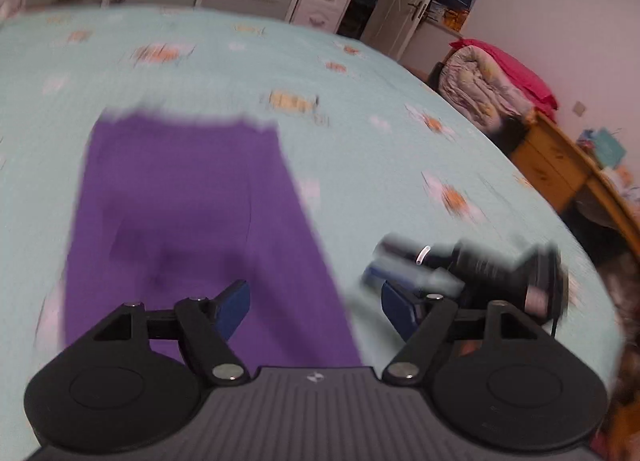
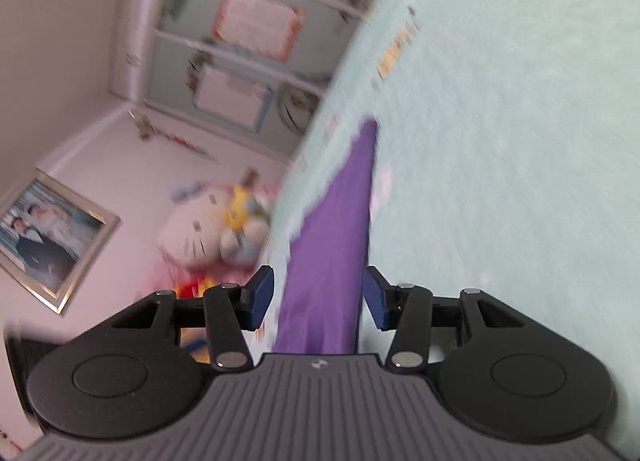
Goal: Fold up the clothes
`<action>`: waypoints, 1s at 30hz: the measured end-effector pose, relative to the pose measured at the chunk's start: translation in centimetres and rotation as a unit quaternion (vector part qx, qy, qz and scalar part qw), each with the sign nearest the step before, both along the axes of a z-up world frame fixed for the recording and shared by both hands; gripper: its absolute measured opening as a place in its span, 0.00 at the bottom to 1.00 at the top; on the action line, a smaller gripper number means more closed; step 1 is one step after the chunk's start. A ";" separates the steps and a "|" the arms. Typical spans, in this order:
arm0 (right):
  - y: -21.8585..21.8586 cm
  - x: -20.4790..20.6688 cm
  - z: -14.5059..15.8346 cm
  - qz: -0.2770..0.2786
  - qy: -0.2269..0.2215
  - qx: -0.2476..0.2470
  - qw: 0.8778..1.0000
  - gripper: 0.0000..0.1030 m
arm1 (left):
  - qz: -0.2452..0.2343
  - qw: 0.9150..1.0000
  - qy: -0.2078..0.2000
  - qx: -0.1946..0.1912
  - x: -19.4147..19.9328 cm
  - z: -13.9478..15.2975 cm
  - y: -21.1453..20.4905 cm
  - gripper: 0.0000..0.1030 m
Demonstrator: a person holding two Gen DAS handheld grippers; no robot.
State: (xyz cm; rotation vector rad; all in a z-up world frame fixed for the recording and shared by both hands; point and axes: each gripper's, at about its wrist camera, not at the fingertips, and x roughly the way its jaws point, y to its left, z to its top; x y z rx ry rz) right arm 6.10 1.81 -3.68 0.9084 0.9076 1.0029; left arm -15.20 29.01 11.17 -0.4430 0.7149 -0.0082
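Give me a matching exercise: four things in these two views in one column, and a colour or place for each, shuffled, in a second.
Things:
1. garment
2. bed cover
3. rolled quilt
4. framed photo

Descriptions:
A. pale green with small prints
B. hanging on the wall
C. purple, spread flat
D. beside the bed, under a pink cloth

Pairs: 1-C, 2-A, 3-D, 4-B
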 end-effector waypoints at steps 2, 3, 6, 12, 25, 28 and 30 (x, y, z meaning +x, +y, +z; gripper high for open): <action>-3.2 -3.8 1.5 0.018 -0.010 -0.020 1.000 0.57 | 0.015 0.999 0.007 -0.030 -5.4 -1.0 0.4 0.73; -5.0 -6.1 2.4 0.022 -0.024 -0.037 0.999 0.60 | 0.026 0.999 0.013 -0.040 -7.3 -1.5 0.6 0.73; -9.0 -12.9 4.3 0.018 -0.077 -0.132 0.988 0.61 | 0.060 0.995 0.029 -0.072 -13.0 -3.2 1.2 0.73; -10.4 -21.9 4.8 0.023 -0.165 -0.286 0.944 0.60 | 0.127 0.981 0.061 -0.134 -24.2 -6.5 2.3 0.72; -6.9 -24.6 8.4 0.024 -0.201 -0.345 0.917 0.00 | 0.139 0.975 0.046 -0.169 -29.5 -7.8 1.1 0.73; -5.3 -26.2 10.9 0.043 -0.199 -0.319 0.926 0.00 | 0.138 0.973 0.037 -0.178 -30.2 -8.0 1.3 0.73; -3.3 -27.7 12.4 0.068 -0.208 -0.311 0.925 0.00 | 0.138 0.973 0.032 -0.183 -30.6 -8.1 1.5 0.73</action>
